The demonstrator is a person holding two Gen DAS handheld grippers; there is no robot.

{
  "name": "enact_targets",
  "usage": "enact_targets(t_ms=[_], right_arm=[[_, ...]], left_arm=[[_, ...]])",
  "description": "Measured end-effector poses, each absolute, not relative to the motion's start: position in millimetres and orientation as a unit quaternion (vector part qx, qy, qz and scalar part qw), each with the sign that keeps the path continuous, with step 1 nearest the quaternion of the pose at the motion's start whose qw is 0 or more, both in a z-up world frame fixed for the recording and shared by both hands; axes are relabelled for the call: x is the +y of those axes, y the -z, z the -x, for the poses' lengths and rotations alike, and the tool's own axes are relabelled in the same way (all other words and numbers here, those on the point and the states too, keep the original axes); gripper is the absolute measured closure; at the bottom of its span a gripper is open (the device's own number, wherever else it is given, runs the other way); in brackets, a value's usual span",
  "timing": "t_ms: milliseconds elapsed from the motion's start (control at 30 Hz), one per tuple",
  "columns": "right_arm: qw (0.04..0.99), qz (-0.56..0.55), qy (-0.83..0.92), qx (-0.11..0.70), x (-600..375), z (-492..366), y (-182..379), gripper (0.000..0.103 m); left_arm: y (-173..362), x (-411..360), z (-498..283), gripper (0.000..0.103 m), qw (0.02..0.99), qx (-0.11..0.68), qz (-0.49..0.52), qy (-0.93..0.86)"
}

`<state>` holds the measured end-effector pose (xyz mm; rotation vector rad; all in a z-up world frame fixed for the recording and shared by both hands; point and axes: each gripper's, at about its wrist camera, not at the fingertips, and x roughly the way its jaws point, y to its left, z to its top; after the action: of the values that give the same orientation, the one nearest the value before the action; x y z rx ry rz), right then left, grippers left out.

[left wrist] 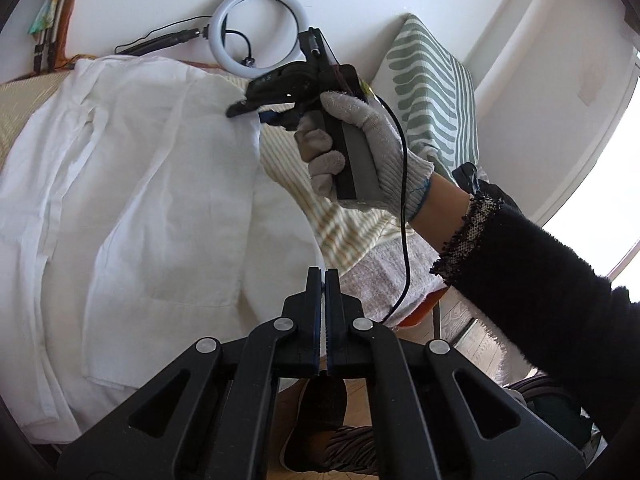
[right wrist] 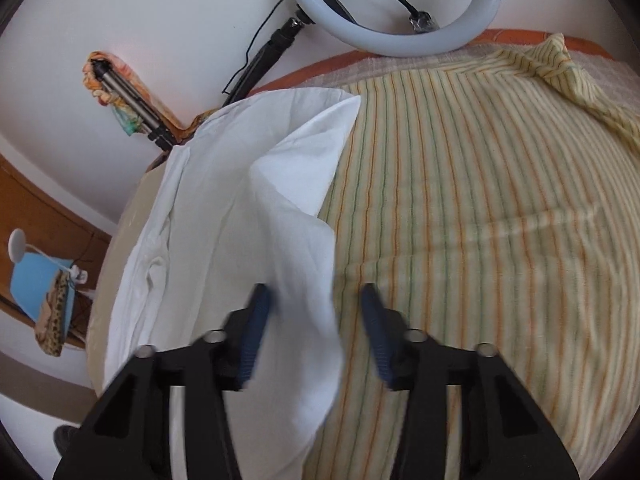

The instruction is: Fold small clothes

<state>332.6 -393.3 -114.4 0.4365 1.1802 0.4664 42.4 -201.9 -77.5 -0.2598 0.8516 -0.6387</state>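
**White shirt spread on striped cloth, right gripper at its edge**

Spread across the table: a white shirt point(left wrist: 132, 184), lying flat over a yellow striped cloth point(right wrist: 480, 220), filling the left wrist view from nine o'clock to the centre. Same shirt point(right wrist: 240, 220) in the right wrist view, running from eleven o'clock down to six, one folded corner raised toward twelve.

Left gripper point(left wrist: 323, 276) at six o'clock of its own view: fingers pressed together, clenched on nothing visible, held above the shirt's near edge.

Right gripper point(right wrist: 316, 320) at six o'clock of its own view: fingers spread wide, released, a loose flap of the white shirt lying between them without being pinched. Blurred there, so contact with the blue pads point(right wrist: 256, 320) cannot be told. Seen from the left wrist view, right gripper point(left wrist: 256, 110) near twelve o'clock, tips over the shirt's far edge, gripped by a gloved hand point(left wrist: 360, 148) with a black sleeve point(left wrist: 540, 288) trailing to four o'clock.

Behind the table: a ring light point(left wrist: 256, 28) at twelve o'clock against the white wall, also large at twelve o'clock in the right wrist view point(right wrist: 384, 40). Beside it, at two o'clock in the left wrist view, a green-patterned cushion point(left wrist: 432, 88).
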Motion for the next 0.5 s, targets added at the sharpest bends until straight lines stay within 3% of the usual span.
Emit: enact_targets(t_ms=[100, 500], right_arm=[[0.791, -0.183, -0.204, 0.548, -384.7, -330.4, 106.7, 0.098], [0.826, -0.029, -0.147, 0.543, -330.8, -332.8, 51.2, 0.1]], left_arm=[[78.7, -192.9, -38.2, 0.103, 0.853, 0.405, 0.134, 0.3], [78.4, -147.3, -24.7, 0.103, 0.85, 0.402, 0.183, 0.286]])
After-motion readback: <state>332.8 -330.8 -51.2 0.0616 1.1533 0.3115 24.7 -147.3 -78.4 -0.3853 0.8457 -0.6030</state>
